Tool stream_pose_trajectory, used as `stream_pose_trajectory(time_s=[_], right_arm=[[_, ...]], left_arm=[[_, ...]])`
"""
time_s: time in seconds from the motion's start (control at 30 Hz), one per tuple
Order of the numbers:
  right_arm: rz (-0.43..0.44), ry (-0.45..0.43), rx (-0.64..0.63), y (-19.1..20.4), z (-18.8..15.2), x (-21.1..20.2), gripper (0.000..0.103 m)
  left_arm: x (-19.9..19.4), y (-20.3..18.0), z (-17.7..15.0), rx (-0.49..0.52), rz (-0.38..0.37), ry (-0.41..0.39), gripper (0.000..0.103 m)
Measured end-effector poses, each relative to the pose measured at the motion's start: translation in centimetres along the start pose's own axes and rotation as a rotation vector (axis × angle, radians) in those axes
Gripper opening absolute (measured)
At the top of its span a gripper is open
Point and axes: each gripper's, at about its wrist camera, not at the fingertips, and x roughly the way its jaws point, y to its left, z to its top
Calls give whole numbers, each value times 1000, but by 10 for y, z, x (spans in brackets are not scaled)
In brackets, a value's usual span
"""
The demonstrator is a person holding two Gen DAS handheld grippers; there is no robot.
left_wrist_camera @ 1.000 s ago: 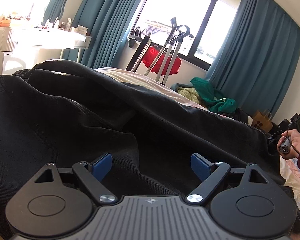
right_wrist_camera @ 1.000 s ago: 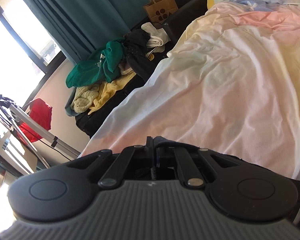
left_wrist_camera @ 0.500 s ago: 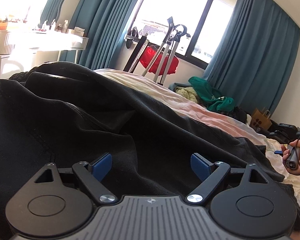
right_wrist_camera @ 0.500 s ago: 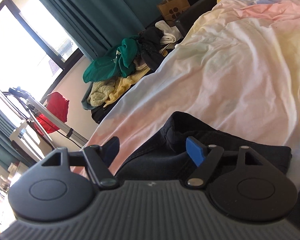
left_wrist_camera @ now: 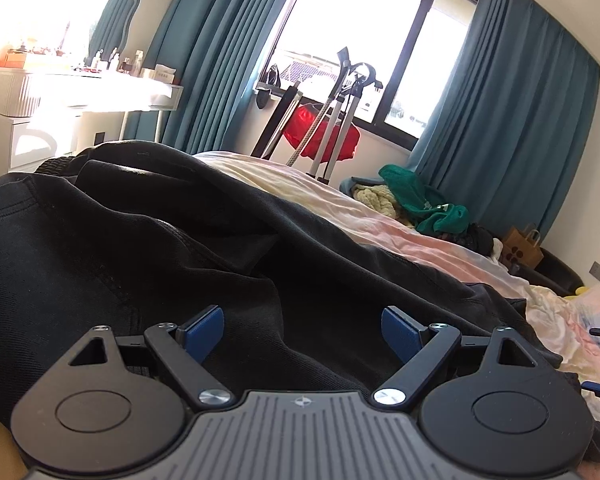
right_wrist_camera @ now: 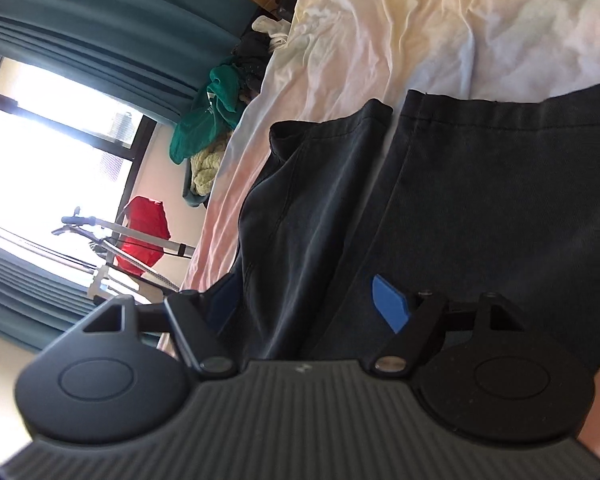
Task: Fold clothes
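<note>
Showing two wrist views over a bed [left_wrist_camera: 412, 236] covered by a pale, rumpled sheet [right_wrist_camera: 440, 40], with black trousers [left_wrist_camera: 160, 248] spread across its near part. Left hand-held gripper [left_wrist_camera: 302, 330]: jaws spread wide, blue pads [left_wrist_camera: 202, 330] apart, with only loose black cloth lying beneath and beyond them and nothing pinched. Right hand-held gripper [right_wrist_camera: 308, 300]: jaws likewise spread, one blue pad [right_wrist_camera: 390, 304] lit and the other in shadow, poised over the trousers and gripping nothing; its view is rolled to one side, so the room appears tilted. In the right view the trousers show two hemmed leg ends [right_wrist_camera: 364, 120] lying side by side on the sheet, a narrow strip of sheet between them. Far background, left view: teal curtains [left_wrist_camera: 492, 120] flanking a bright window [left_wrist_camera: 364, 20], a metal stand [left_wrist_camera: 340, 120] with a red item [left_wrist_camera: 304, 128] behind it, a heap of green and yellow clothes [left_wrist_camera: 424, 204] beyond the far edge of the bed, a brown paper bag [left_wrist_camera: 524, 246] to the right, and a white desk [left_wrist_camera: 112, 96] bearing small bottles at far left.
</note>
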Motion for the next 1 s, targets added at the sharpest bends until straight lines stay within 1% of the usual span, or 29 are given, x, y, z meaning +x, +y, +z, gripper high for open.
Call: stream_pose_trajectory(time_s=[0.07,0.13,0.27,0.33,0.4,0.53,0.67,0.77,0.83,1.0], right_arm=[[-1,25,-60,5,-11,-11,77],[2,28,-154,16,-19,-19,77],[-9,-9,-337,36,-22,-24,77],[-29,-37,-410,41,-26,-25,77],[-31,-44,-461,44,-30,-25,77],[-10,-30,-514,48,-36,-19,77],[-18,-14,-573,52,-43,-10,77],[-17,18,-566,51,-44,-5,77],[-19,23,-565,50,-45,-4,77],[-26,28,-567,51,-45,-1,77]], left_arm=[[-3,-2,-2,10,-5,7,88],[-4,-4,-4,20,-5,9,88],[-4,-6,-7,36,13,21,88],[-3,-5,-8,35,30,25,88],[-3,-3,-8,24,45,27,88],[-2,1,-8,13,79,23,88],[3,1,-7,9,94,37,88],[6,0,-5,-1,86,46,88],[9,-1,0,-6,82,47,88],[23,-7,26,-25,37,31,88]])
